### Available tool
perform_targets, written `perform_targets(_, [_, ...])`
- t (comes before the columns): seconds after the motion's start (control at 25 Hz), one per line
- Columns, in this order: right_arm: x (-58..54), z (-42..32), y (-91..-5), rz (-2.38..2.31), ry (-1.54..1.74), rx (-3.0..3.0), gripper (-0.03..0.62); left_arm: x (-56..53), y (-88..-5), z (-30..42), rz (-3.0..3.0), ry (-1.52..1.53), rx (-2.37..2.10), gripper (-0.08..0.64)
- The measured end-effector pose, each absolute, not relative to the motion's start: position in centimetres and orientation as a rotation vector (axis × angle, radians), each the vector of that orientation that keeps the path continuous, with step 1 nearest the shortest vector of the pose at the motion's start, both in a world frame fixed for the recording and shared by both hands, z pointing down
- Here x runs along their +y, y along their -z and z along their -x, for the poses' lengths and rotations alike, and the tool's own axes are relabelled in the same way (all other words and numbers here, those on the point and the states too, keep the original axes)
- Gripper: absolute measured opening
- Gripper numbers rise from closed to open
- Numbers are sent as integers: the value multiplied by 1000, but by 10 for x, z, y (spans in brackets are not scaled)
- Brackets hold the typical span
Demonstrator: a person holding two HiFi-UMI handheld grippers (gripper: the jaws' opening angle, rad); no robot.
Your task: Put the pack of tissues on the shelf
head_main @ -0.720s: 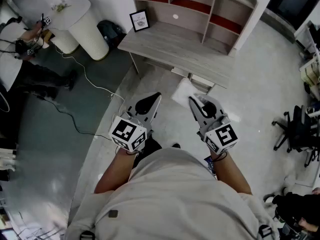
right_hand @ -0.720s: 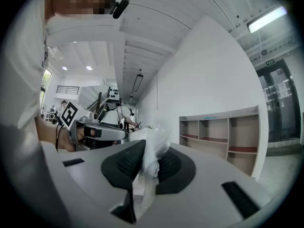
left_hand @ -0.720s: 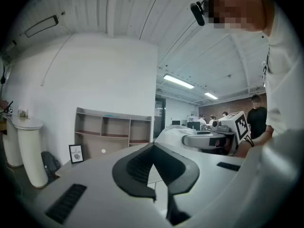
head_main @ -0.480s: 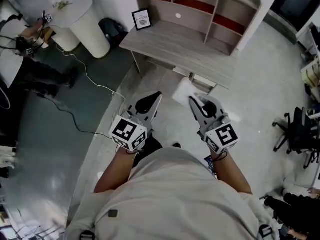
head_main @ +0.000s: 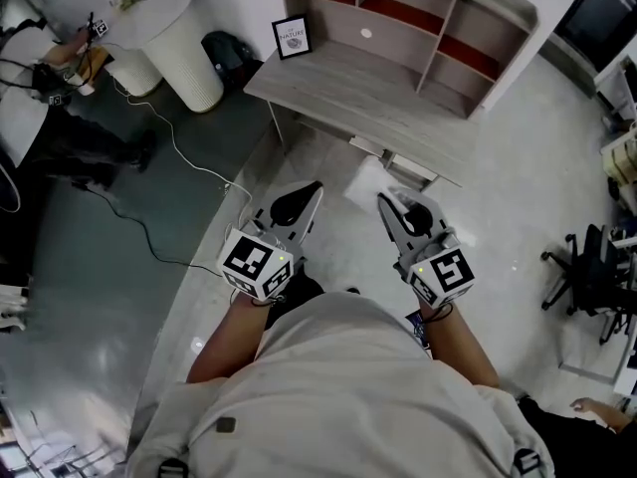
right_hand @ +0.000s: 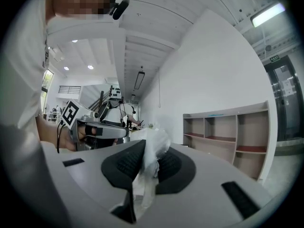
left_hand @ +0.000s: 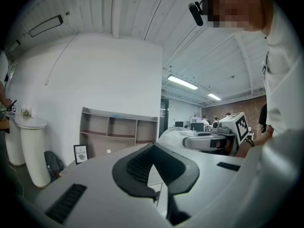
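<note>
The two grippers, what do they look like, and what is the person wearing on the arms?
The left gripper and right gripper match: pale grey wedge-shaped shells with black ribbed pads lining the jaws. Each carries a white marker cube at the hand end, printed with black square patterns and showing a small green light. The person wears a light beige short-sleeved shirt.

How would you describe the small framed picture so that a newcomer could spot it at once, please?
Find the grey wooden desk against the white wall, with the shelf along its back. At the desk's left end stands the framed picture: black frame, white print, the only thing standing on the desktop.
</note>
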State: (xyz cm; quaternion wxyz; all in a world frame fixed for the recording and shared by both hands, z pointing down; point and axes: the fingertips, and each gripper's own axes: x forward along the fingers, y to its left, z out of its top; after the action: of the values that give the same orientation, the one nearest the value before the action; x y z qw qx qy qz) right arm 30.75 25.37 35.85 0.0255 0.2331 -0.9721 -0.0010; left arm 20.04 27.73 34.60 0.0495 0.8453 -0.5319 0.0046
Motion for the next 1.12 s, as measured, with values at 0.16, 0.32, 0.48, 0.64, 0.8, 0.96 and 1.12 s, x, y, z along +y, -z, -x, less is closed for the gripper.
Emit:
perform_targets(0.16, [242, -290, -361, -718, 4, -2996, 69, 265, -350, -183, -2573, -6, -1613, 14])
perform_targets(0.32, [230, -263, -364, -684, 13, -2989, 71, 251, -353, -156, -2573, 8, -1608, 14])
perform_targets(0.48, [212, -228, -364, -692, 33, -2974, 71, 234, -356, -120, -2573, 16, -1593, 14])
perform_targets(0.64, [193, -187, -360, -716, 30, -2969, 71, 218, -356, -79, -2586, 5, -1566, 14])
perform_targets(0.8, [179, -144, -357, -742, 26, -2958, 71, 204, -352, -34, -2603, -8, -1538, 14])
perform_targets(0.96, [168, -104, -358, -770, 12, -2946, 71, 197, -353, 8, -2612, -19, -1515, 14])
perform_targets(1.12, [164, -73, -360, -784, 9, -2934, 71, 195, -357, 44, -2601, -18, -1512, 14])
